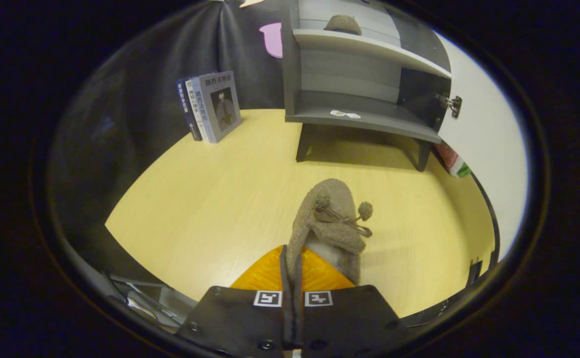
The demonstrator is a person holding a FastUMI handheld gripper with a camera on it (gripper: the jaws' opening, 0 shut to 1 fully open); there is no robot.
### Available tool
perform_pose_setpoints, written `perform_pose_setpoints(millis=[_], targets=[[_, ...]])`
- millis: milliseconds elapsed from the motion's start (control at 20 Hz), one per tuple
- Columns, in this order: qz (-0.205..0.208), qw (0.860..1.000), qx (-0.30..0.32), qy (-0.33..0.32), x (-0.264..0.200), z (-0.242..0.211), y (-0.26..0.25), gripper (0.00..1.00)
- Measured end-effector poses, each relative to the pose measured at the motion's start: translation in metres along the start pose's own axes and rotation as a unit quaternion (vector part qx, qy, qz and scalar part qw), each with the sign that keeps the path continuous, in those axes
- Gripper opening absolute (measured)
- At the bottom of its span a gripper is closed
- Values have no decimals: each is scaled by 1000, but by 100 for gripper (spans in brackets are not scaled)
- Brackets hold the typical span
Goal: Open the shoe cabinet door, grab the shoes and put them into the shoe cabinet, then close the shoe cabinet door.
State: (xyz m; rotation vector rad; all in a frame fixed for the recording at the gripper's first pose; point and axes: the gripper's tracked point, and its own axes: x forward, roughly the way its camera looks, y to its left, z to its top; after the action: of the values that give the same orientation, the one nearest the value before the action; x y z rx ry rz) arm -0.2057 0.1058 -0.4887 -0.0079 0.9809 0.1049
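Note:
A grey-brown fuzzy shoe (332,223) with pom-pom laces hangs just ahead of my gripper (293,271). The orange fingers (265,273) are shut on its thin collar, which runs back between them. Beyond it the grey shoe cabinet (364,119) stands on short legs on the yellow table (210,199). Its white door (488,144) is swung open to the right. A second matching shoe (343,24) rests on the cabinet's upper shelf. The lower shelf holds only a small white sticker (345,114).
Several books (210,105) stand upright left of the cabinet, against the black cloth wall. A red and green packet (453,160) lies by the cabinet's right leg, under the open door. Bare tabletop stretches between the held shoe and the cabinet.

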Motion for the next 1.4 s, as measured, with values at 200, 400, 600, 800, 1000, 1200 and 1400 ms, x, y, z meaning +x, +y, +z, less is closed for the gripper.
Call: perform_pose_setpoints(millis=[200,400,600,800,1000,1200,1400], targets=[[1,999,29,-27,-20,30,-9,3],[-10,996,47,-71,-47,81,-32,3],[-29,991,39,-125,-76,154,-68,3],[-43,983,23,-176,-102,232,-102,3],[-56,977,-5,-207,-103,294,-133,2],[-66,974,-36,-215,-81,342,-151,2],[-64,972,-61,-219,-51,382,-156,2]])
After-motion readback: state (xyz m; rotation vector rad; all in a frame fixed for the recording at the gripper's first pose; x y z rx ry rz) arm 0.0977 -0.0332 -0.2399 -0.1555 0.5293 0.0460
